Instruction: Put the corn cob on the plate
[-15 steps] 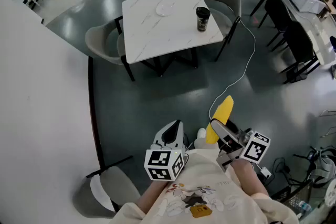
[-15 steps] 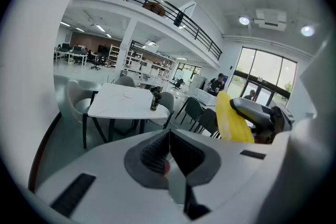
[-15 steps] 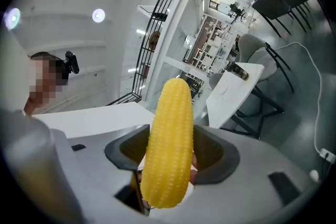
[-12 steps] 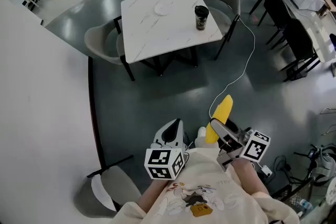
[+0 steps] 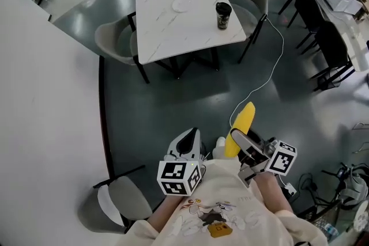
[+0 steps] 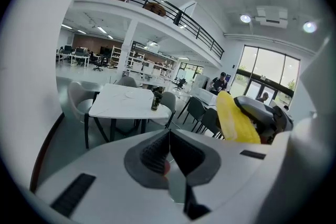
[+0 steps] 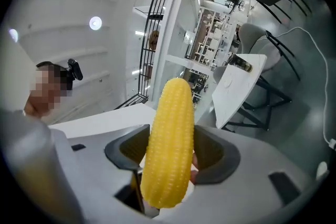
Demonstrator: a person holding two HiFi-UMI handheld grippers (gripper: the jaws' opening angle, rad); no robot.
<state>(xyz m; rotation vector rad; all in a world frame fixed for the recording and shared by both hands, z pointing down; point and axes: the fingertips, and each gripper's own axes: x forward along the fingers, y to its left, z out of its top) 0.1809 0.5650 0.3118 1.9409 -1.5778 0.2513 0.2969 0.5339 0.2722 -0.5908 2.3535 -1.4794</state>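
Grey-floored open office, white marble table [image 5: 173, 29] well ahead with a white plate [image 5: 183, 5] and a dark cup [image 5: 223, 15] on it, chairs around. Both hands tucked close to the torso at the bottom of the head view, cream sleeves [image 5: 270, 197] showing. Left gripper [image 5: 187, 144] tips downward, its jaws pressed together with nothing between them. Right gripper [image 5: 239, 146] sits roughly level, jaws wide, pinching the corn cob [image 5: 243, 121] near its base. The cob pokes forward toward the table, well apart from the plate.
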